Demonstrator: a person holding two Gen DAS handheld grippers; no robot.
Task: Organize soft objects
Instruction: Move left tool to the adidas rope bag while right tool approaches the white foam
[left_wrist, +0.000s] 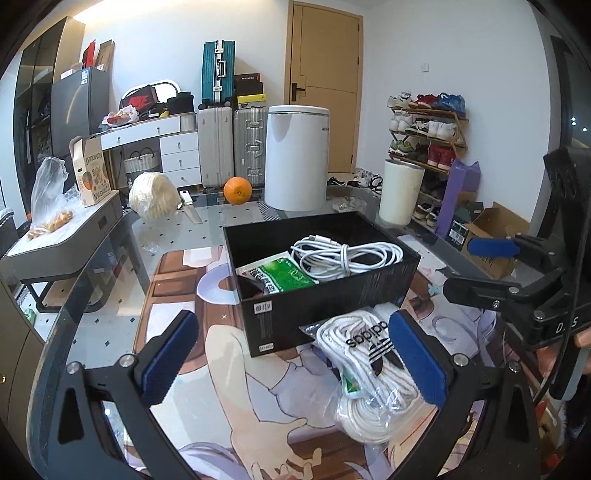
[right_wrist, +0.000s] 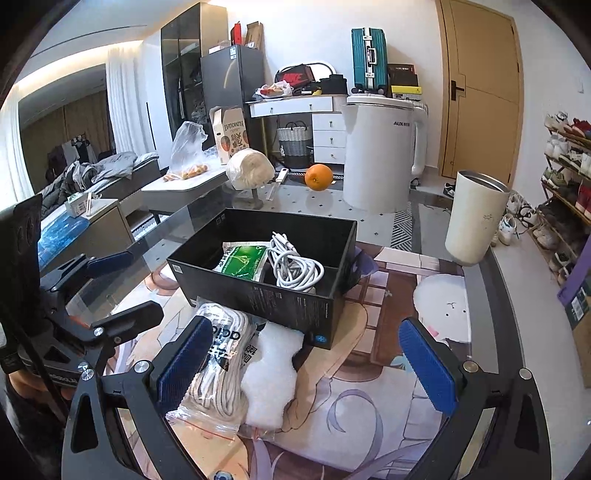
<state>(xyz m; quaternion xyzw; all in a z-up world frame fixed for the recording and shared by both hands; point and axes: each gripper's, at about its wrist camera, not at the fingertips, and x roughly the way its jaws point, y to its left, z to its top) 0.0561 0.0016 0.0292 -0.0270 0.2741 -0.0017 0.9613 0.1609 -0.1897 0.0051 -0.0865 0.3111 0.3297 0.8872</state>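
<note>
Ahead of both pairs of fingers we see the black box (left_wrist: 317, 291), open-topped, resting on the printed mat (left_wrist: 236, 369) that covers the glass table (right_wrist: 373, 218). Inside it lie a coiled white cable (left_wrist: 347, 256) and a green-and-white packet (left_wrist: 284, 275), side by side and touching.

Our left gripper (left_wrist: 295, 360) has its fingers spread wide, pinching nothing. A clear bag of white laces (left_wrist: 369, 373) with a black Adidas mark lies on the mat against the inner face of its right finger, its far end touching the near wall of the box.

Our right gripper (right_wrist: 306, 363) is also spread wide and empty. In its view the same bag sits just inside the left finger, and a white foam piece (right_wrist: 271, 380) lies between the fingers, nearer the left one, touching the bag and reaching up to the box's near wall.

Beyond the box, well past the fingertips, stand a white kettle (right_wrist: 380, 158), a cream tumbler (right_wrist: 476, 218) toward the right, and an orange (right_wrist: 318, 177).
</note>
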